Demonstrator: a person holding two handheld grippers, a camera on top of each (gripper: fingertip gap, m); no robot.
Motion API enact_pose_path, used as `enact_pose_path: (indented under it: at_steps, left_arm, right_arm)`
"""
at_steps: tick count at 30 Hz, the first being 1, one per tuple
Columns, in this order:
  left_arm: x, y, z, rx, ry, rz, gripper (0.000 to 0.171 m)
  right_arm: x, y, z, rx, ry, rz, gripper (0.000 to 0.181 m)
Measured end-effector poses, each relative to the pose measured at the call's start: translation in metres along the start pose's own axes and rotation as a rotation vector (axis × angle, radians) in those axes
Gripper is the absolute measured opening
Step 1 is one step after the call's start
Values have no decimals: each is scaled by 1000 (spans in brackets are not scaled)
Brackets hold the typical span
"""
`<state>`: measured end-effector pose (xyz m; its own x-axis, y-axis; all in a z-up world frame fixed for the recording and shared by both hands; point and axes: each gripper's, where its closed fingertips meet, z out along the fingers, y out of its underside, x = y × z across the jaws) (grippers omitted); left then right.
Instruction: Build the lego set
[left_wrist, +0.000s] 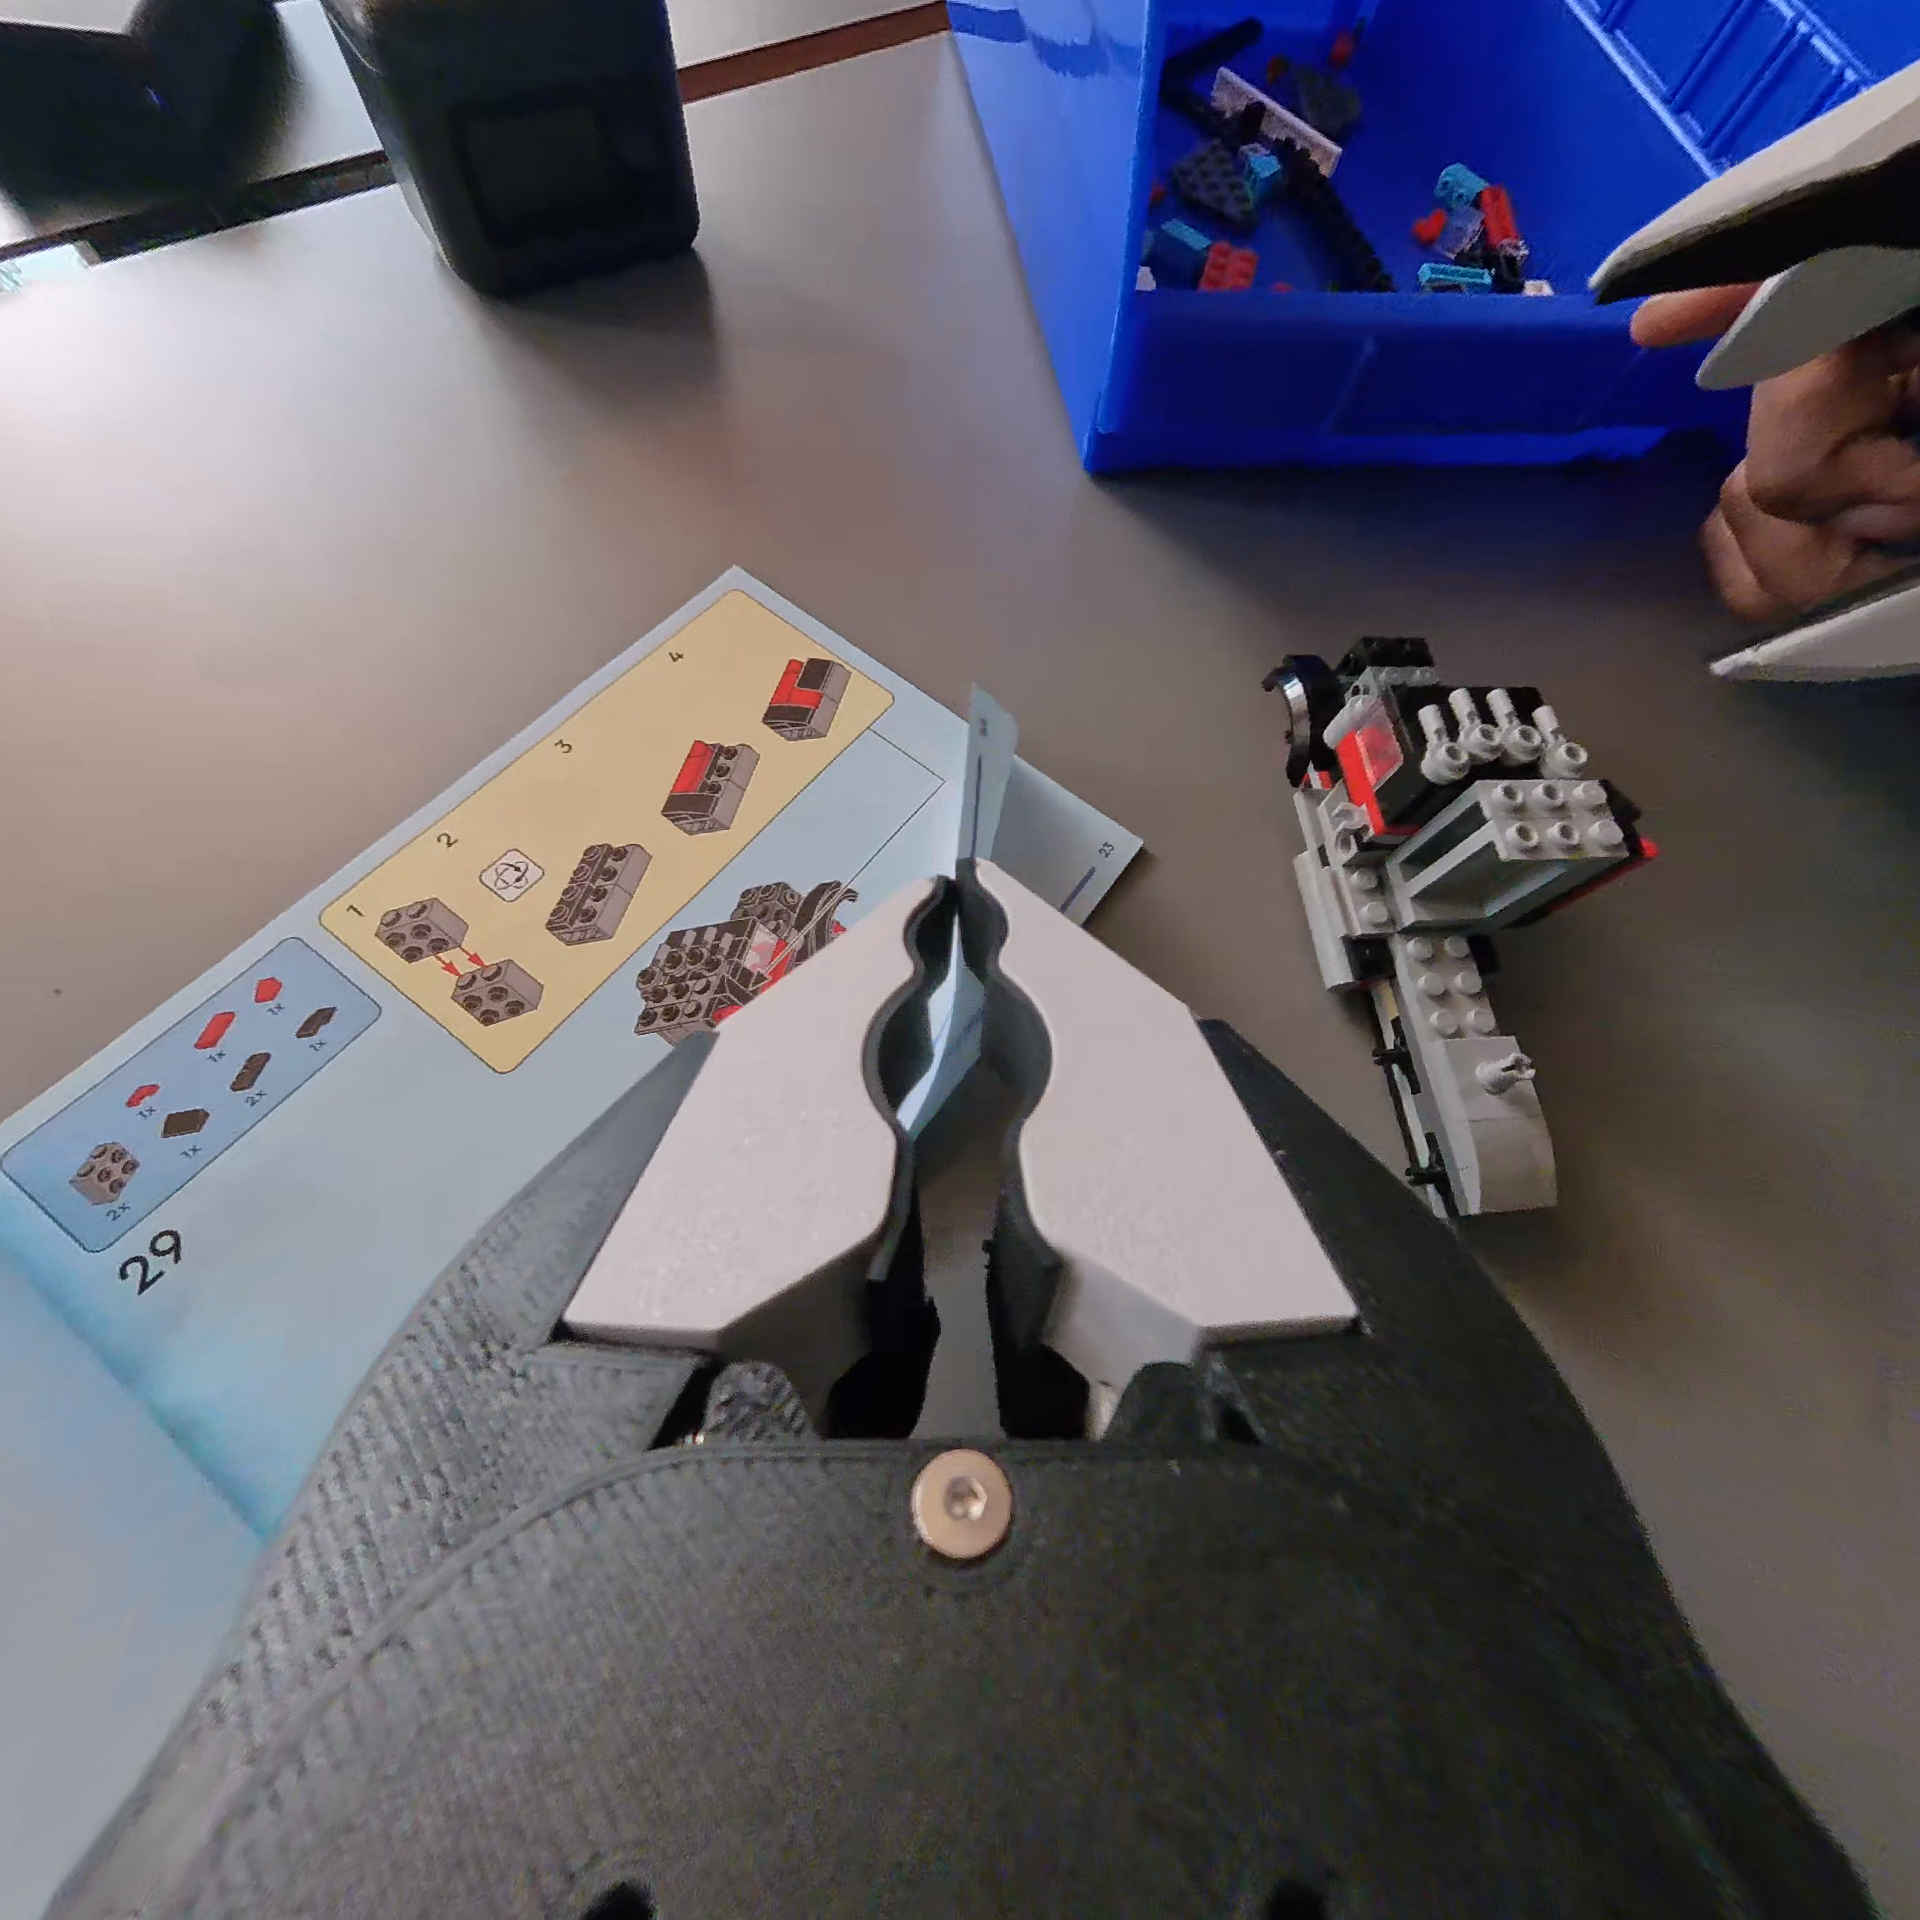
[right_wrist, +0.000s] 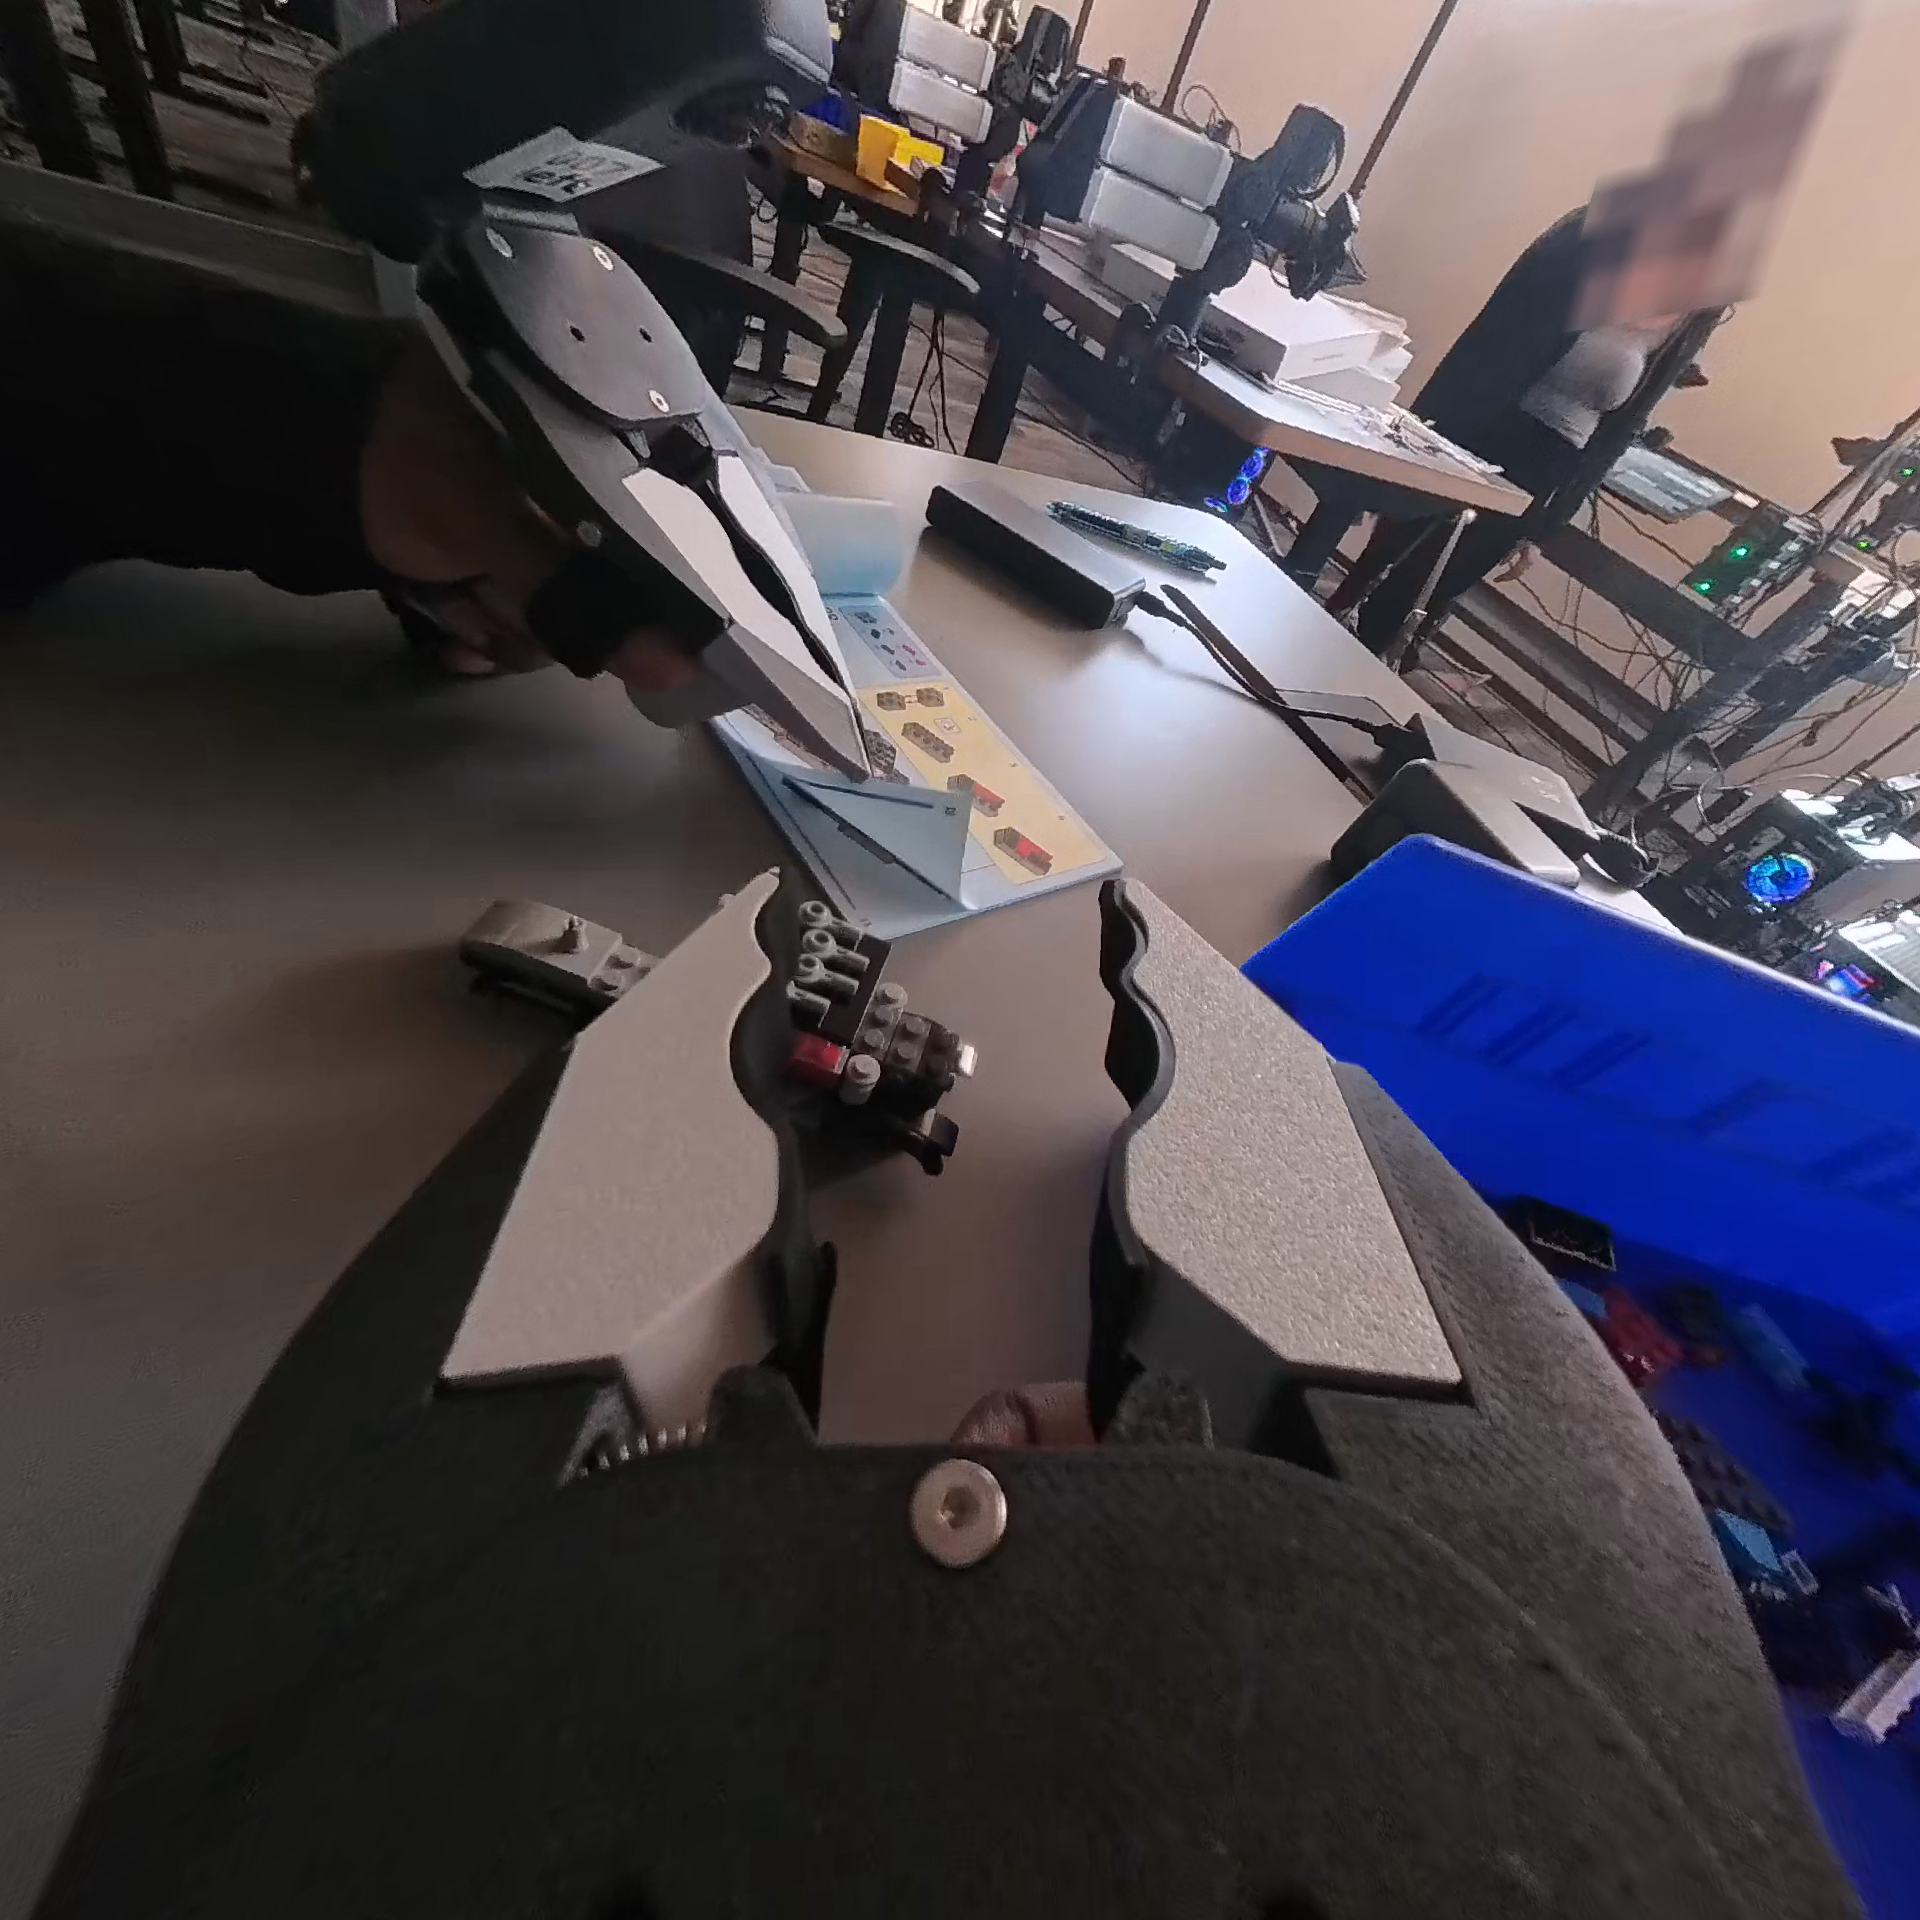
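The open instruction booklet (left_wrist: 416, 935) lies on the grey table. My left gripper (left_wrist: 961, 883) is shut on the corner of one of its pages (left_wrist: 992, 748) and holds that page lifted on edge. The right wrist view shows the same: the left gripper (right_wrist: 852, 769) pinches the raised page (right_wrist: 894, 842) above the booklet (right_wrist: 987, 790). The part-built grey, black and red lego model (left_wrist: 1455, 862) lies to the right of the booklet. My right gripper (right_wrist: 940, 894) is open and empty, hovering above the model (right_wrist: 883, 1039); it also shows in the left wrist view (left_wrist: 1662, 322).
A blue bin (left_wrist: 1299, 364) with several loose bricks stands at the back right, close to my right gripper (right_wrist: 1558, 1039). A black box-shaped device (left_wrist: 540, 145) stands at the back. A black power bank (right_wrist: 1029, 551) with a cable lies beyond the booklet. A person stands far off. My hands' fingertips stand some 12 centimeters from each other.
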<state>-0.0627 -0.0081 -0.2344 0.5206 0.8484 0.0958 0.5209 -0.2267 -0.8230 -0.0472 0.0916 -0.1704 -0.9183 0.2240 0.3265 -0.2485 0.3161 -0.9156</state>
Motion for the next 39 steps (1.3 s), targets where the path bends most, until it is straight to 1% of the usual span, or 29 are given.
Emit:
enact_pose_path:
  at_steps: [7, 11, 16, 18, 22, 23, 26, 29, 33, 39]
  left_arm:
    - [1, 1, 1, -8, -3, 12, 1]
    - [1, 0, 0, 4, 3, 7, 0]
    - [1, -2, -2, 22, 10, 5, 1]
    - [2, -3, -3, 31, 12, 5, 1]
    - [3, -4, -4, 39, 19, 16, 0]
    - [4, -4, -4, 43, 23, 25, 0]
    - [7, -5, -5, 51, 37, 47, 1]
    - [9, -7, -5, 61, 53, 59, 0]
    - [11, -8, -6, 70, 73, 72, 0]
    - [16, -8, -8, 77, 103, 93, 1]
  right_arm:
    - [3, 4, -1, -14, 0, 14, 59]
    - [11, 2, 9, -40, 22, 31, 55]
    - [18, 7, 41, -177, -9, -11, 54]
    - [13, 17, 55, -272, -67, -22, 54]
    - [14, 33, 80, -413, -102, -51, 55]
    - [12, 34, 85, -425, -117, -38, 50]
    - [15, 36, 94, -445, -128, 8, 53]
    - [17, 42, 98, -500, -151, 27, 55]
    - [16, 46, 101, -554, -188, -1, 63]
    - [16, 45, 104, -571, -193, -50, 65]
